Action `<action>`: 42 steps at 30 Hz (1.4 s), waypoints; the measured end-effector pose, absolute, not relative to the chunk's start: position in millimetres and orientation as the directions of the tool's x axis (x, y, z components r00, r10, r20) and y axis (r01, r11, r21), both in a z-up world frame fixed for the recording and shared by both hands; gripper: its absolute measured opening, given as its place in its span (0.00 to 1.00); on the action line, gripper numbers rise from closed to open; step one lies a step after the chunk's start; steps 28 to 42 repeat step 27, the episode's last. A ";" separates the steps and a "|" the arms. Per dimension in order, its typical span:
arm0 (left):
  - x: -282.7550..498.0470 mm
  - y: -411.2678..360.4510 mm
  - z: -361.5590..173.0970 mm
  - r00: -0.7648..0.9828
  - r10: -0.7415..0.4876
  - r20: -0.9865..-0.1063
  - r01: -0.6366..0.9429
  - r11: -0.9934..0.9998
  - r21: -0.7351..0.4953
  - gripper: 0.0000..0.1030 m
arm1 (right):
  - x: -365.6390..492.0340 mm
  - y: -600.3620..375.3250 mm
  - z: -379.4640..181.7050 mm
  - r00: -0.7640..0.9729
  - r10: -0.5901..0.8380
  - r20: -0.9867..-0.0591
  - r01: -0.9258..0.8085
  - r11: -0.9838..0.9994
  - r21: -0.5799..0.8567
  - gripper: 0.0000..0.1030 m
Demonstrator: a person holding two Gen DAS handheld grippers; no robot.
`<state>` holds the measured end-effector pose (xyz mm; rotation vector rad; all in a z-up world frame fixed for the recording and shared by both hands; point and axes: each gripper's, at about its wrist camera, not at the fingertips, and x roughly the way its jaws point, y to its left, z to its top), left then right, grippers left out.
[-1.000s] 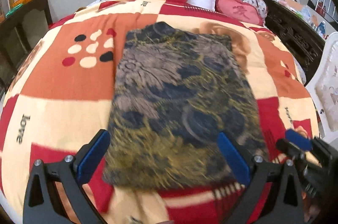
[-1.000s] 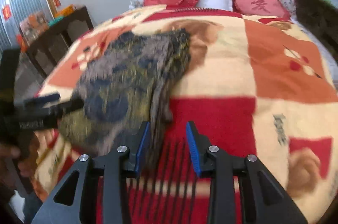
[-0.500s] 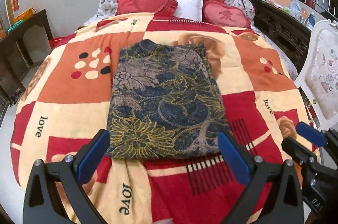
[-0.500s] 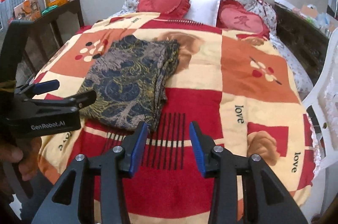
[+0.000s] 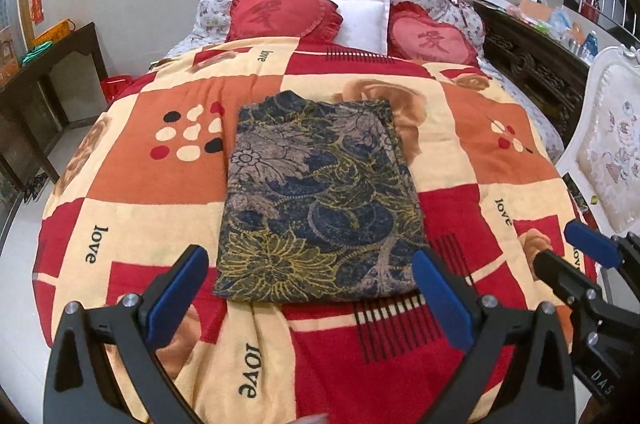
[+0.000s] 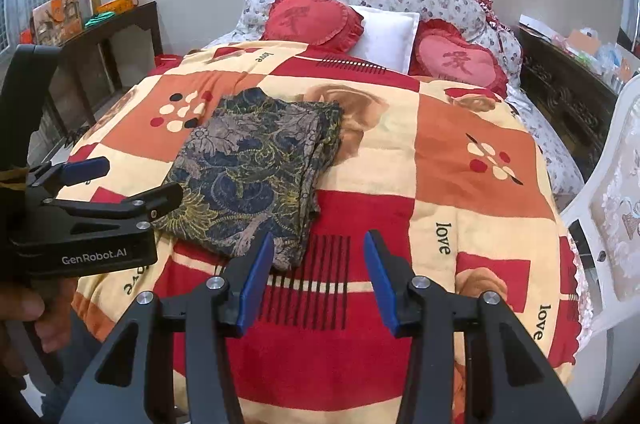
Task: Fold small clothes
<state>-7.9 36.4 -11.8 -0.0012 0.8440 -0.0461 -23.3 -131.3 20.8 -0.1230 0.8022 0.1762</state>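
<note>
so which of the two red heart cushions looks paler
The pinkish-red heart-shaped cushion right of the white pillow is paler; the frilled heart cushion left of that pillow is a deeper red.

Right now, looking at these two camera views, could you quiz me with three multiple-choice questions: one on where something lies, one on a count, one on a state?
1. Where does the folded patterned cloth lie?
A. on the white chair
B. on the checked blanket
C. on the dark side table

2. How many red heart-shaped cushions sit at the head of the bed?
A. one
B. two
C. four

3. What are the two grippers doing?
A. both open, holding nothing
B. both clamped on the cloth
C. one holding a pillow

Answers: 1 B, it rests flat on the blanket. 2 B, one on each side of the white pillow. 3 A, left gripper and right gripper show gaps.
</note>
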 end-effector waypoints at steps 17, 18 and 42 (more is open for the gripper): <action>-11.0 41.8 -4.3 0.669 -0.050 -0.742 0.043 0.999 -0.029 1.00 | -22.0 -134.3 22.1 0.678 0.101 -0.728 -0.200 0.978 -0.051 0.48; -12.0 40.9 -3.9 0.669 -0.050 -0.742 0.043 0.999 -0.029 1.00 | -22.4 -134.4 22.1 0.678 0.103 -0.728 -0.202 0.978 -0.050 0.48; -20.7 32.8 1.0 0.704 -0.065 -0.707 0.075 0.997 -0.018 1.00 | -22.8 -133.5 20.0 0.674 0.108 -0.731 -0.202 0.979 -0.041 0.48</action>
